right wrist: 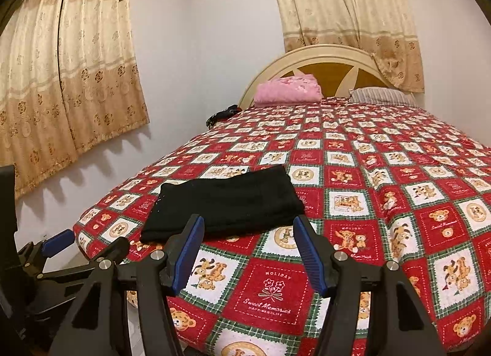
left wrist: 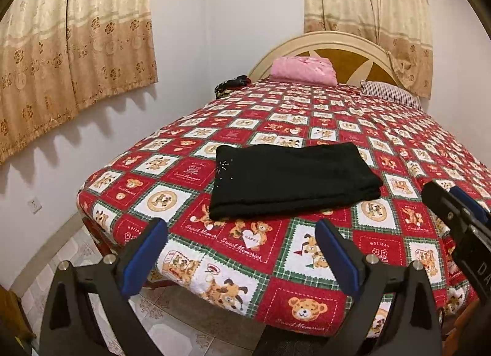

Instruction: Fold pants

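Observation:
The black pants (left wrist: 291,181) lie folded into a flat rectangle on the red teddy-bear bedspread (left wrist: 276,264), near the foot of the bed. They also show in the right wrist view (right wrist: 227,202). My left gripper (left wrist: 242,233) is open and empty, held back from the near edge of the pants above the bed's foot. My right gripper (right wrist: 248,227) is open and empty, just short of the pants. The right gripper also shows at the right edge of the left wrist view (left wrist: 454,208). The left gripper shows at the lower left of the right wrist view (right wrist: 58,242).
A folded pink blanket (left wrist: 303,68) and a striped pillow (left wrist: 389,91) lie by the headboard (left wrist: 322,42). A dark item (left wrist: 233,84) sits at the bed's far left corner. Curtains (left wrist: 70,48) hang on the wall to the left. Tiled floor (left wrist: 172,325) lies below the bed's foot.

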